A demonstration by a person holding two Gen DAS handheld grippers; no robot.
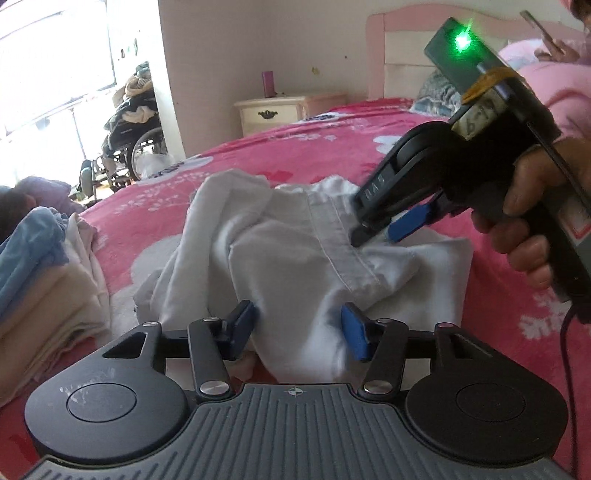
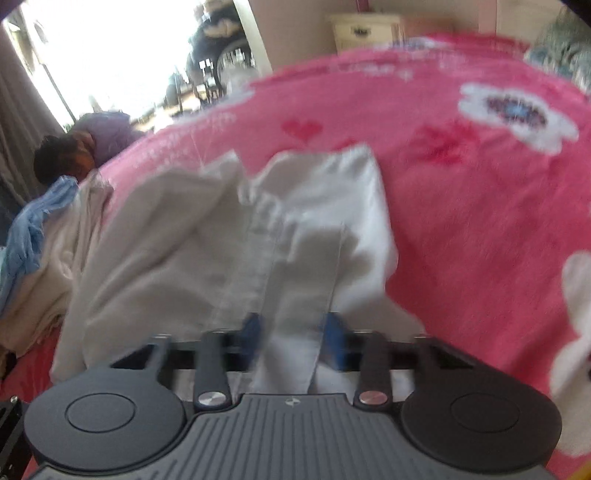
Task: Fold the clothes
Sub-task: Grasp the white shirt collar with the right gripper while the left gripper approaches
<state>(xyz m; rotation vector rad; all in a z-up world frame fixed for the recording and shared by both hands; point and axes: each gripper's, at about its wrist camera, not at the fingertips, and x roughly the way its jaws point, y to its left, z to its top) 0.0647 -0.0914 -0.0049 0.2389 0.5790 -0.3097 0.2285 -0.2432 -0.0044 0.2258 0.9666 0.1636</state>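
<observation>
Presently: white garment (image 1: 280, 258) crumpled on pink bed (image 1: 498, 332), fold barely begun. Left gripper (image 1: 299, 328) fingers part-open around bunched cloth; right gripper (image 2: 295, 341) likewise astride hem band. Folded stack (image 1: 44, 280) left of fingers.

Bright window (image 1: 55, 55) left; cream nightstand (image 1: 288, 110) against beige wall (image 1: 221, 44); pink headboard (image 1: 399, 48); wheelchair (image 1: 129, 147).

Blurry frame. Right tool (image 2: 294, 338) at 6 o'clock, blue pads (image 2: 252, 334) spread apart with a strip of the white garment (image 2: 221, 236) running between them; whether they pinch it can't be told. Garment lies crumpled on the pink flowered bed (image 2: 480, 206). Folded clothes pile (image 2: 40, 258) at 9 o'clock, blue piece on top. Nightstand (image 2: 364, 31) at 12 o'clock.
</observation>
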